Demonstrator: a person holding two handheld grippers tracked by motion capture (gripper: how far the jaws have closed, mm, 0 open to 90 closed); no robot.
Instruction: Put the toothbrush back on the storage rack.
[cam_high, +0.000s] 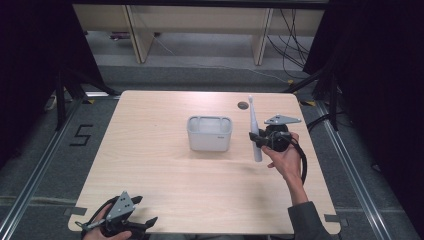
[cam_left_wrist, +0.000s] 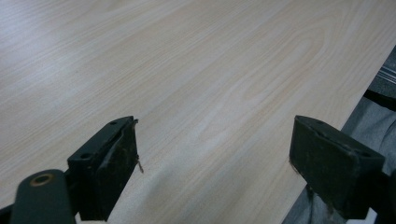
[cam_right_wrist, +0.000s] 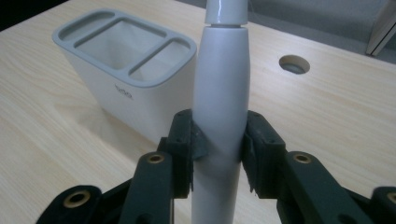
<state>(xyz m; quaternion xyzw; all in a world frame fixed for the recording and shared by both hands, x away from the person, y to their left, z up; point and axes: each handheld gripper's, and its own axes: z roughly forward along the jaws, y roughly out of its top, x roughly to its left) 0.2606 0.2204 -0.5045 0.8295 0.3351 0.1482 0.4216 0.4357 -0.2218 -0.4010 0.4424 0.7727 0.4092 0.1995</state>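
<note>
My right gripper (cam_high: 257, 138) is shut on a white electric toothbrush (cam_high: 254, 131), held upright above the table to the right of a white holder (cam_high: 209, 133). In the right gripper view the toothbrush handle (cam_right_wrist: 220, 116) stands clamped between the jaws of the gripper (cam_right_wrist: 218, 149), and the holder (cam_right_wrist: 126, 70) with its grey three-compartment top sits just beyond on the left, empty. My left gripper (cam_high: 142, 222) rests at the table's near left corner, open. In the left gripper view its gripper (cam_left_wrist: 215, 163) has its jaws wide apart over bare wood.
The light wooden table (cam_high: 165, 175) has a round cable hole (cam_high: 243, 105) at the back right. Its front edge (cam_left_wrist: 322, 140) runs close to the left gripper. Shelving legs and cables lie on the floor beyond the table.
</note>
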